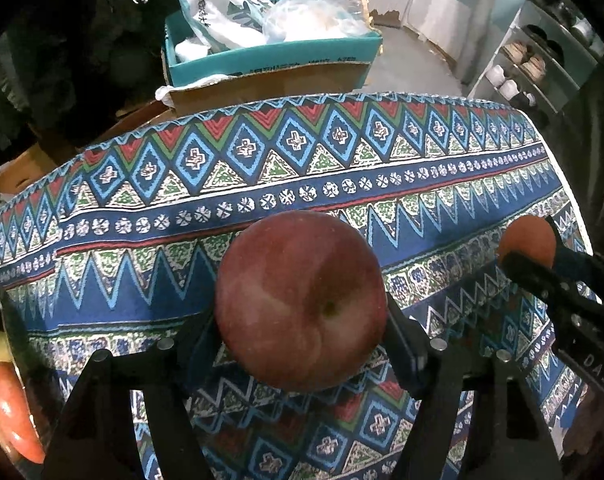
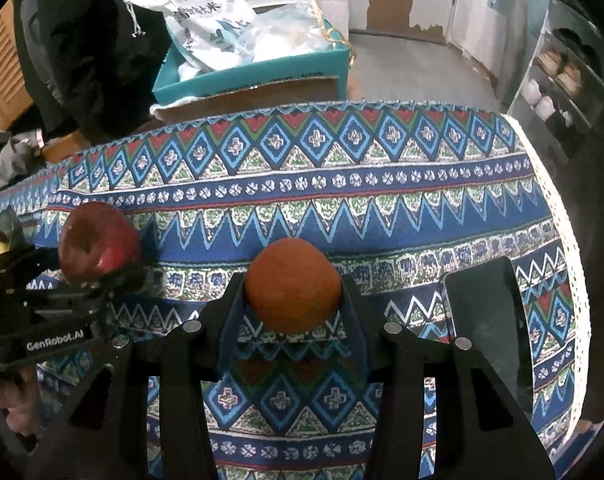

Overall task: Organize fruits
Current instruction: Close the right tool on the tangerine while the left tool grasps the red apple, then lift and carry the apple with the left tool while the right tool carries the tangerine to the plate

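Left wrist view: the patterned tablecloth (image 1: 262, 184) spans the table beneath both tools. The left gripper (image 1: 302, 320), its jaws spread about as wide as the fruit, clamps a red apple (image 1: 300, 300) by its sides, blossom end toward the lens, above the cloth. Right wrist view: the right gripper (image 2: 293, 300), set narrower, pinches a dull, rough-skinned orange (image 2: 293, 290) over the cloth, right of the apple.
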Demonstrator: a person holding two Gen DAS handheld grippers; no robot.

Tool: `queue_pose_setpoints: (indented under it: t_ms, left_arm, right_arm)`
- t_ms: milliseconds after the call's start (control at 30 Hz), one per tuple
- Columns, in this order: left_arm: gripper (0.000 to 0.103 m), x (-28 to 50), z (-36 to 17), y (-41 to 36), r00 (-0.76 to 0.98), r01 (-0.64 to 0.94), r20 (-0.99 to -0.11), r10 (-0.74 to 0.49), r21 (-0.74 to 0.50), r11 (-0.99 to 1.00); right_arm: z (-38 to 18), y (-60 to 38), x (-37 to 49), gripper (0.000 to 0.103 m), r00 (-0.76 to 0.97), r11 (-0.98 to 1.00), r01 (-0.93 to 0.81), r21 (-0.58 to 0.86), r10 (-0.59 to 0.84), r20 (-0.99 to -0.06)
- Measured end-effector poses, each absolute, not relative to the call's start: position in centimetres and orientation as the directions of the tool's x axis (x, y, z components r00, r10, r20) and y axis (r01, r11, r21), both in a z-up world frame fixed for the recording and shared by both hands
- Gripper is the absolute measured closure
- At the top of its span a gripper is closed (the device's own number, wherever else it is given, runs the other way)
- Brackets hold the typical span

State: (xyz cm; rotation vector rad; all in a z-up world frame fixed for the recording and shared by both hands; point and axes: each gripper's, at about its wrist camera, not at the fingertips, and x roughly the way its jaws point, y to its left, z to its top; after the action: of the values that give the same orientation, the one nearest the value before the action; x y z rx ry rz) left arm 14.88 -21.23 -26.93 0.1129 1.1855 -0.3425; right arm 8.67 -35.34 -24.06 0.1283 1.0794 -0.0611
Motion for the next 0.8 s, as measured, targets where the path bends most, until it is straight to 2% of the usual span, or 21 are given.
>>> queue_pose_setpoints:
  t_ms: [800]
  left_arm:
    - [0.028, 10.7, -18.2, -16.2, 0.442, 0.286, -0.857, -0.266, -0.146, 0.947]
  right_arm:
    - [-17.6, -31.6, 7.2, 0.058, 0.573, 0.999, 0.034, 0.042, 0.015, -0.819]
